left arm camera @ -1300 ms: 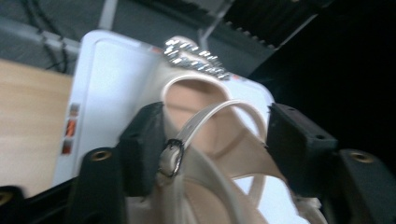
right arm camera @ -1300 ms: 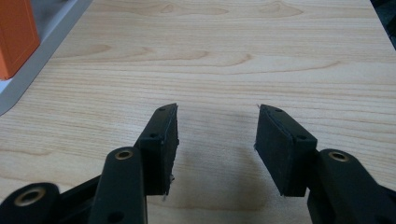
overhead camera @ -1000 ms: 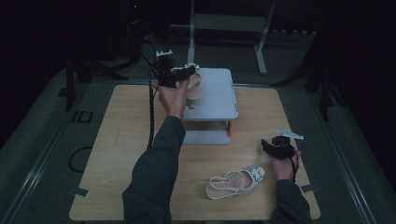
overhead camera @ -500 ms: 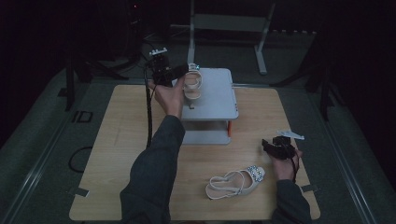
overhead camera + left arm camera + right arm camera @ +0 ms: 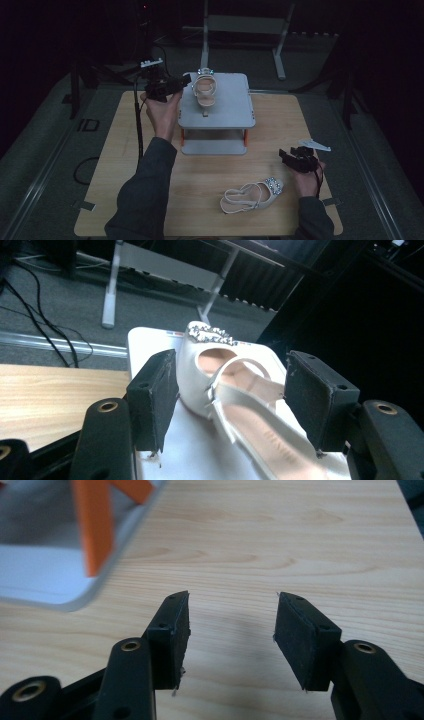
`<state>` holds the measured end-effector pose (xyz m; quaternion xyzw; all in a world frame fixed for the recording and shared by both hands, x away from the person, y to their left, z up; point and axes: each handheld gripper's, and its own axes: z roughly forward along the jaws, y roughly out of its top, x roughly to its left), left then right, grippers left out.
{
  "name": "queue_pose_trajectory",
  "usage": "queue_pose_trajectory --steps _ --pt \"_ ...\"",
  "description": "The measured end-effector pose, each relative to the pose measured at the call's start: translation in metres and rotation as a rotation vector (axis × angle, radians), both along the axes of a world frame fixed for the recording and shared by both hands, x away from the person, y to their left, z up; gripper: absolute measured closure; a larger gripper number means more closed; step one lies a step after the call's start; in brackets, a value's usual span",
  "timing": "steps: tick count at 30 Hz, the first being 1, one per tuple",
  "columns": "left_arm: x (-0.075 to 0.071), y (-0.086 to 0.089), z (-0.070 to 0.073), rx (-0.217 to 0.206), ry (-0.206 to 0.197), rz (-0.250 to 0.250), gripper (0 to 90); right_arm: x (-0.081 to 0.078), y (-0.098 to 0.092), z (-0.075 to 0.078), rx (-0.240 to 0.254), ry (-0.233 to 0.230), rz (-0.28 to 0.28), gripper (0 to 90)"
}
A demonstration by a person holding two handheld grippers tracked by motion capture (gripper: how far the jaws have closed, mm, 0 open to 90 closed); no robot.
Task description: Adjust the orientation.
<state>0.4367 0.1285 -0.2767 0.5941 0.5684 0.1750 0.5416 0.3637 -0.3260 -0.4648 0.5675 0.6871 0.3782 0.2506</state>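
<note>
The left gripper [image 5: 184,80] is backing off leftward from the sandal [image 5: 205,90] it was just over; jaws apart, sandal resting free on the stand [image 5: 235,110] ahead. That placement looks done. The right gripper [image 5: 286,154], open and empty, is waiting beside the second sandal [image 5: 250,196].

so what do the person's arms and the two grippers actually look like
Both forearms wear dark grey long sleeves. The left gripper and right gripper are black, each with two flat rectangular pads on arms with round brass-ringed holes. Each carries a pale plate on top. A black cable trails from the left one.
</note>
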Motion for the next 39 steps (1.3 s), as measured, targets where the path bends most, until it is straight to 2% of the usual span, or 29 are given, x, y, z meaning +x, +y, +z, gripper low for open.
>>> queue_pose_trajectory --steps 2,3,5,8,11,17,20,24,27,33,38,39 --pt "-0.001 0.002 -0.001 0.015 0.006 0.001 38.5 -0.003 0.001 0.003 0.003 -0.005 0.017 47.5" --pt "0.000 0.007 -0.005 -0.001 0.022 -0.017 38.5 -0.006 0.003 0.005 0.008 -0.006 0.032 47.5" --pt "-0.001 0.010 -0.008 -0.018 0.019 -0.034 38.6 -0.017 0.009 0.011 0.001 -0.011 0.080 47.4" --pt "-0.001 0.012 -0.013 0.011 0.021 -0.049 38.6 -0.028 0.013 0.014 -0.001 -0.006 0.126 47.3" --pt "0.000 0.015 -0.020 0.038 0.040 -0.069 38.8 -0.040 0.016 0.016 -0.003 -0.005 0.170 47.2" --pt "-0.003 0.015 -0.025 0.075 0.050 -0.085 38.5 -0.059 0.022 0.019 0.006 -0.001 0.227 45.9" --pt "-0.004 0.018 -0.029 0.042 0.042 -0.086 39.0 -0.070 0.026 0.021 -0.005 -0.003 0.253 44.3" --pt "-0.004 0.021 -0.035 0.061 0.065 -0.078 39.2 -0.080 0.028 0.019 -0.003 0.005 0.272 40.2" --pt "-0.005 0.021 -0.037 0.074 0.067 -0.078 39.1 -0.086 0.031 0.014 -0.012 0.022 0.288 36.1" --pt "-0.007 0.019 -0.037 0.097 0.063 -0.080 38.7 -0.095 0.039 0.002 -0.032 0.072 0.277 21.5" --pt "-0.009 0.017 -0.040 0.128 0.067 -0.087 37.9 -0.099 0.044 -0.005 -0.119 0.091 0.262 18.1" --pt "-0.010 0.017 -0.042 0.119 0.059 -0.087 37.9 -0.099 0.044 -0.006 -0.125 0.097 0.262 18.4"
